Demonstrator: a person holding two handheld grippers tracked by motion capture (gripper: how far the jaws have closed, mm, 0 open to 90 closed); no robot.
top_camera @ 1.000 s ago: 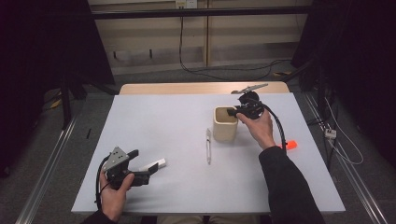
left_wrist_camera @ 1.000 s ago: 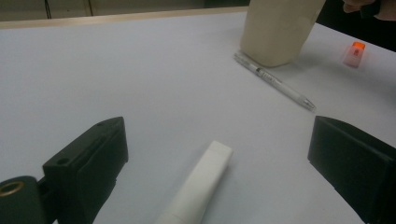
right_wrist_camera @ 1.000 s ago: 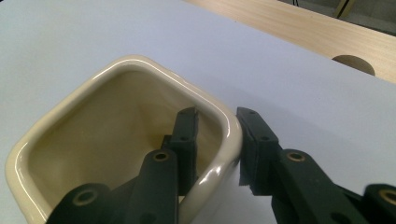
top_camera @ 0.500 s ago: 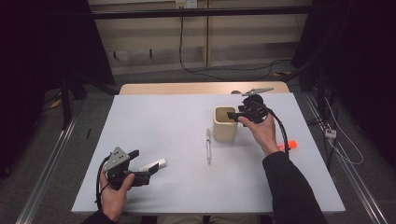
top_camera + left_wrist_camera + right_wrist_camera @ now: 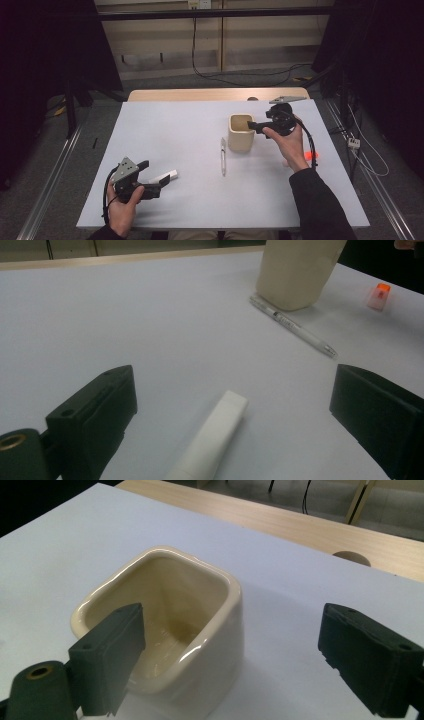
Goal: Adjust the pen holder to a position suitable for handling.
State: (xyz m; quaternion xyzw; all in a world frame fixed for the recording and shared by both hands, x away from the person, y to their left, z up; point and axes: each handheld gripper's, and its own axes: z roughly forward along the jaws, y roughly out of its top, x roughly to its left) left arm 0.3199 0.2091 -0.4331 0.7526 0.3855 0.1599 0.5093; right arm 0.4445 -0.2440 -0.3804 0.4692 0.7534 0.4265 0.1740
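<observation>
- My right gripper (image 5: pixel 253 125) hangs at the rim of the cream glazed square ceramic cup (image 5: pixel 240 132). Its fingers have just been opening and now stand wide, gripping nothing, one above the cup's hollow.
- The cup stands upright on the white surface (image 5: pixel 190 135), a clear plastic pen (image 5: pixel 223 156) just beside it.
- My left gripper (image 5: pixel 159 183) rests low, fingers spread wide around a white cylindrical stick (image 5: pixel 212 437) without pressing it.

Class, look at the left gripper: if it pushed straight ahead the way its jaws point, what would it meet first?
Most likely the white marker, which lies on the table between the open jaws of the left gripper. The pen and cream cup lie further on.
</observation>
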